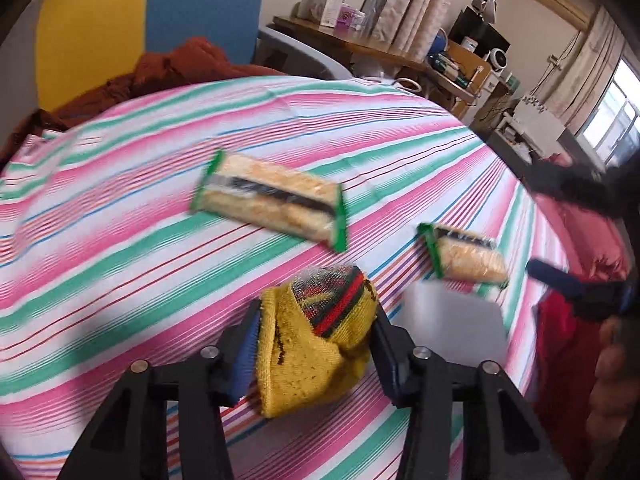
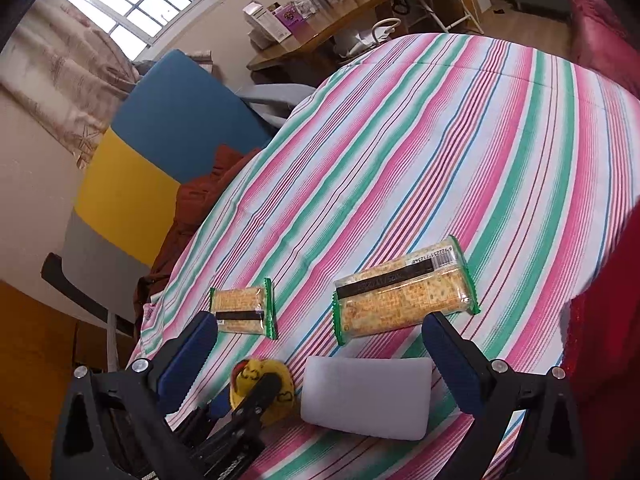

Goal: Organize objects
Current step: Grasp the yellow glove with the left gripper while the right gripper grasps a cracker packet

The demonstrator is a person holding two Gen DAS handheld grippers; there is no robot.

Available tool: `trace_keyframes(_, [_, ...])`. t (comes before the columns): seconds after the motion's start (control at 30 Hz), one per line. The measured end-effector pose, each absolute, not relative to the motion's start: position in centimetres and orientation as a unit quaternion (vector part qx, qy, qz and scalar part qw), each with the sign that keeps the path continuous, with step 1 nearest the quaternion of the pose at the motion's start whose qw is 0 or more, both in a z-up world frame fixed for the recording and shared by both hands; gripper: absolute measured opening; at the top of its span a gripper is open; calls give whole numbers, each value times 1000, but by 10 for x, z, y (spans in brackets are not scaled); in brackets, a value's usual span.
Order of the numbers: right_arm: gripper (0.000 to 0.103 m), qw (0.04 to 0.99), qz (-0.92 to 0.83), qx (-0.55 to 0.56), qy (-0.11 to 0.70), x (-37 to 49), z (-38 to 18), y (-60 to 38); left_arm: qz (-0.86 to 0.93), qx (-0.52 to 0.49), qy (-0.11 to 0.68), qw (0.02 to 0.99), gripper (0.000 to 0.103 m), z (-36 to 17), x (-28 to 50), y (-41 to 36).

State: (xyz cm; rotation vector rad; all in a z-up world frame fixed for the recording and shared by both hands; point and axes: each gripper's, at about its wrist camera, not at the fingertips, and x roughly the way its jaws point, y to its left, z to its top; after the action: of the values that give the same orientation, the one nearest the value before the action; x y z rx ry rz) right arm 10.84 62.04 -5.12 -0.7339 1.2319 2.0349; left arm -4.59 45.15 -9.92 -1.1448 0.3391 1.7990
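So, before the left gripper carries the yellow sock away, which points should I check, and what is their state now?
1. Left gripper shut on the yellow sock: ok.
2. Sock lifted off the striped cloth: cannot tell.
3. Right gripper open and holding nothing: ok.
4. White block lies close beside the sock; touching or not: cannot tell.
5. Large cracker pack and small cracker pack lie apart from the sock: ok.
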Motion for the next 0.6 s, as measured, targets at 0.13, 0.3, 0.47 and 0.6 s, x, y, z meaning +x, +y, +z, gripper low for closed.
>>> trace_keyframes(0.13, [103, 309, 783, -290, 454, 102, -50, 616, 752, -458, 143, 451, 50, -95, -41, 409])
trace_keyframes(0.3, [103, 282, 798, -334, 415, 81, -50, 601, 767, -446, 140, 440, 50, -96, -34, 358])
trace_keyframes(0.47, [103, 233, 827, -397, 323, 41, -38, 573, 762, -462, 107, 442, 51, -101, -43, 335])
trace_keyframes(0.6, [103, 185, 848, -451, 207, -14, -28, 559, 761, -465, 97, 443, 52, -102, -43, 340])
